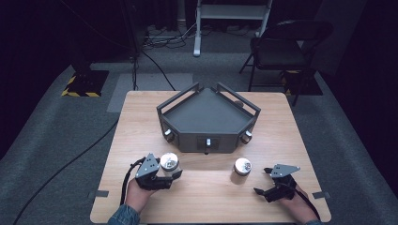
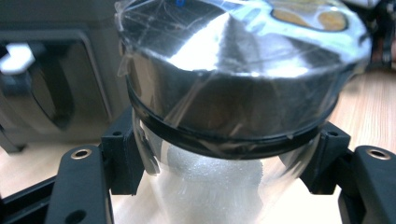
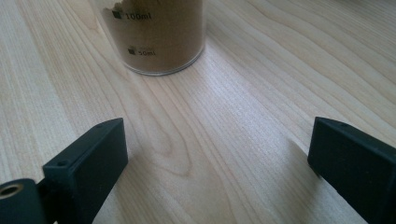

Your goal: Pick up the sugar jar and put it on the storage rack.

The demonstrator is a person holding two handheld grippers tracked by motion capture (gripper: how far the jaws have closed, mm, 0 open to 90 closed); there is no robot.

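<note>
We work at a wooden tabletop (image 1: 211,192) whose far half carries a dark grey angular tray (image 1: 206,117) with raised rails and small knobs along its front wall. It sits well apart from our hands, directly beyond them.

Next in size come two clear jars with shiny metal lids. The white-filled jar (image 1: 169,163) stands upright at our left, its long axis vertical; in the left gripper view its foil-wrapped lid looms over a pale, grainy filling. The brown-filled jar (image 1: 242,168) stands upright to the right of centre on the bare wood, and the right gripper view shows measuring marks printed on its wall above the brown powder.

Our left tongs (image 1: 165,178) are closed on the white-filled jar, one jaw on either side of the glass just under the lid band, so this jar is firmly in our hold, and we judge it ready to be carried forward toward the tray.

Our right tongs (image 3: 219,158) stand wide open with nothing between the jaws, low over the wood. The brown-filled jar lies ahead of them and off to the left, near but not touching, so the right hand is plainly the nearer one for it: a reach forward and left should bring the jaws around its upright body.
</note>
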